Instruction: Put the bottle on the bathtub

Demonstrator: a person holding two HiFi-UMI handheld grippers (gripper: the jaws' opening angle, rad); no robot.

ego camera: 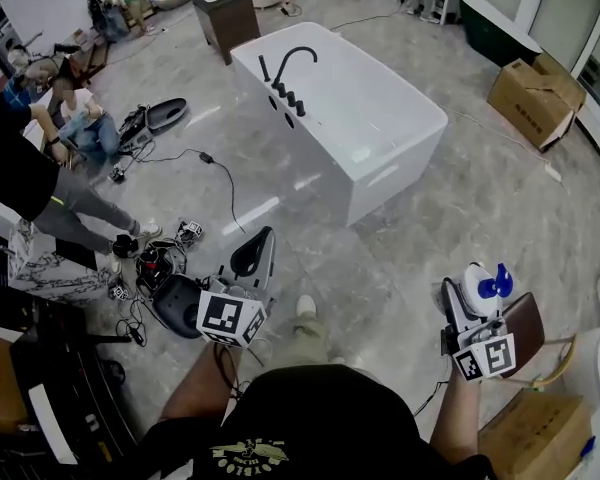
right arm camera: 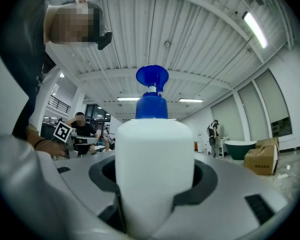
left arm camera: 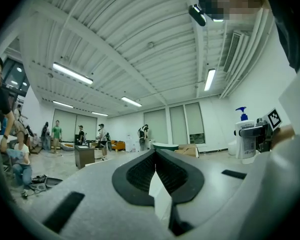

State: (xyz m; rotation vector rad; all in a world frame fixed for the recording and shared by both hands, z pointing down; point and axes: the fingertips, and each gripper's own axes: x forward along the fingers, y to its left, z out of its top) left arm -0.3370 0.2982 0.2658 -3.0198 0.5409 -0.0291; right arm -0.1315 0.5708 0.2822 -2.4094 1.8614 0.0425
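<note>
The head camera is looking steeply down from above the person, taking in the floor (ego camera: 460, 208), the white bathtub (ego camera: 350, 118) farther off, and the left gripper (ego camera: 255, 253) and right gripper (ego camera: 475, 306) near the bottom edge. Each gripper camera is facing level across the room along its own jaws. The right one is sitting very near the bottle (right arm camera: 154, 174), while the left one is catching that bottle at its right. All three are sharing the far cardboard box (ego camera: 535, 98).

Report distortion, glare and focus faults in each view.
Head view: fisheye bends the room's edges; bright glare streaks on the glossy floor beside the bathtub. Left gripper view: dark round vignette, ceiling beams bowed. Right gripper view: same vignette; the close bottle looks soft and blocks the centre.
</note>
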